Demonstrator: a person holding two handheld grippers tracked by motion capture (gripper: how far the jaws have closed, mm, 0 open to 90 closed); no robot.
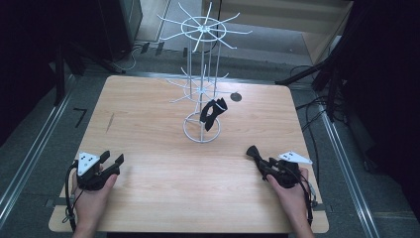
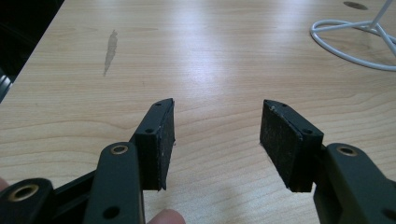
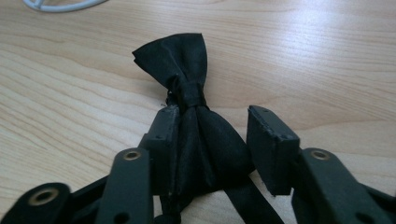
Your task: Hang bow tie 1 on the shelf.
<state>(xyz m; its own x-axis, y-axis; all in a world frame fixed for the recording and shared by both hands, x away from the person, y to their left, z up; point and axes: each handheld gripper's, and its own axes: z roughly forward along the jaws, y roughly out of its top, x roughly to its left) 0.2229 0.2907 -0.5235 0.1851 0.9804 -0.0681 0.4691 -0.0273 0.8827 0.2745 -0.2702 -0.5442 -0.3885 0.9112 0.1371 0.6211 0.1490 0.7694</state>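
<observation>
Right gripper (image 3: 212, 140) low over the worktop (image 1: 163, 183) at its near right edge, jaws partly apart with a black bow tie (image 3: 187, 88) between them. Left pad against the near wing of the tie, right pad standing just clear of the cloth; no squeeze visible, so not a firm grip. Far wing and knot sticking out past the jaw tips, resting on the wood; a strap trailing back under the gripper. In the high view, same right gripper (image 1: 260, 157) pointing up-left, tie (image 1: 252, 150) at its tip, hand behind it.

Left gripper (image 2: 217, 140) at the near left of the worktop, jaws moderately wide, bare wood between the pads. In the high view, left gripper (image 1: 111, 161) pointing right and away, well apart from the tie.

White wire rack (image 1: 203, 74) standing mid-worktop toward the far side, ring base on the wood, a second black bow tie (image 1: 213, 111) hanging from a lower hook. Small dark spot (image 1: 236, 96) on the wood just right of the rack.
</observation>
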